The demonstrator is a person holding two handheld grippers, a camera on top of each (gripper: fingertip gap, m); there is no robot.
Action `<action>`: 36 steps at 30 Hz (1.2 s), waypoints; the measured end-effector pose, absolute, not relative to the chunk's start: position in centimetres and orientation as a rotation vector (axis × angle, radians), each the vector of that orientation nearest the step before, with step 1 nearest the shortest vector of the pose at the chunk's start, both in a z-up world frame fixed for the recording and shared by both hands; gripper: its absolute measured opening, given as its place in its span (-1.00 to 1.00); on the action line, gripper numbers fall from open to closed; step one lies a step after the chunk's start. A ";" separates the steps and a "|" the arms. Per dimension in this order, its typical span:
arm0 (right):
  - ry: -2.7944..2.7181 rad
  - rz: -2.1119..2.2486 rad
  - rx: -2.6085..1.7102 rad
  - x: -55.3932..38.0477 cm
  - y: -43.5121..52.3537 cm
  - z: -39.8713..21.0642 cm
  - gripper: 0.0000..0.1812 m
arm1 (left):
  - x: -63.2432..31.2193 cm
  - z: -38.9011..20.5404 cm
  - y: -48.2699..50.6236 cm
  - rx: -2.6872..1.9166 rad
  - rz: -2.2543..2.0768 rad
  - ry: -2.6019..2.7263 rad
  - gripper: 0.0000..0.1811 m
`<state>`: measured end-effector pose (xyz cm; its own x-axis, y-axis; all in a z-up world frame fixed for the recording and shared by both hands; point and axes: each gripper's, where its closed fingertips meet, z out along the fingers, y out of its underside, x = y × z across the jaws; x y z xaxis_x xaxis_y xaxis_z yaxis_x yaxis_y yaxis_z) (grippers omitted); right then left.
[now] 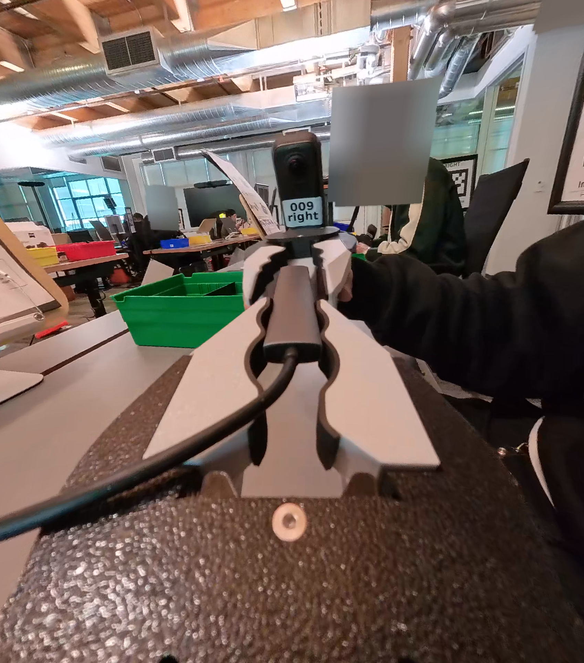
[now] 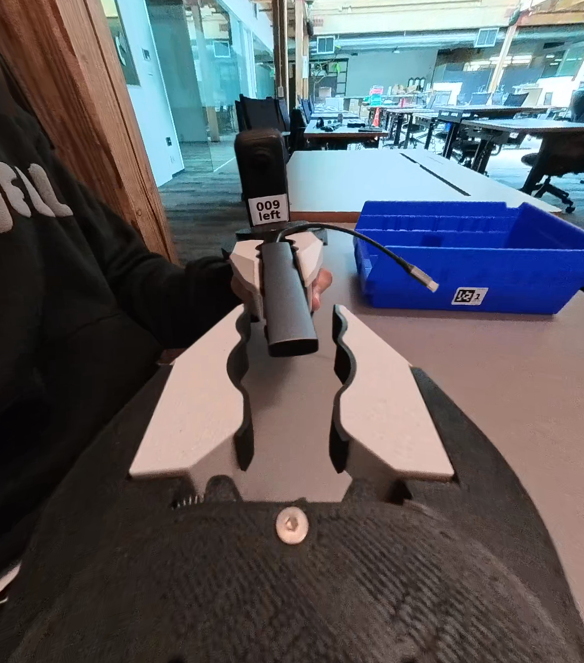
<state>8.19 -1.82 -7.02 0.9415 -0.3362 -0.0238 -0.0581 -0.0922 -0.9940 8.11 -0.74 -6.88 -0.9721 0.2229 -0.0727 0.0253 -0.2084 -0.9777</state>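
Closed on a dark grey hub (image 1: 292,315), the left gripper (image 1: 292,323) is seen clamping its cabled end, the long axis running straight along the jaws toward the right gripper (image 2: 288,344). That gripper's jaws are held wide apart around the hub's free end, touching nothing. A cable (image 2: 365,244) trails right above the worktop (image 2: 498,376). Farther off, a blue bin (image 2: 480,251) and green bin (image 1: 179,315) are seen.
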 end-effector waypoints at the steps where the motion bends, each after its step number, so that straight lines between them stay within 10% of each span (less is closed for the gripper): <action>1: 0.306 -0.238 -1.659 8.1 -1.8 -7.2 -0.54 | 8.1 -7.0 -0.8 -0.296 2.324 -1.896 -0.76; 9: 0.287 -0.268 -1.685 7.6 -2.0 -7.8 -0.76 | 7.8 -7.8 -1.2 -0.305 2.289 -1.885 -0.74; 15: 0.428 -0.670 -1.543 10.1 -9.0 -2.3 -0.76 | 10.8 -9.2 -2.3 -0.097 2.376 -2.099 0.10; 23: 1.420 -1.669 -1.575 13.4 -35.6 0.3 -0.76 | 11.0 -11.7 -3.5 -0.109 2.311 -2.231 -0.01; 36: 1.867 -1.266 -2.783 20.6 -41.5 -11.6 -0.75 | 11.1 -12.1 -3.6 -0.072 2.283 -2.194 -0.11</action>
<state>20.56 -41.55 -11.60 0.2451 -0.6203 0.7451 -0.9219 -0.3871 -0.0190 11.10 -3.58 -12.10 -0.9986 0.0132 -0.0504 0.0498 -0.0403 -0.9979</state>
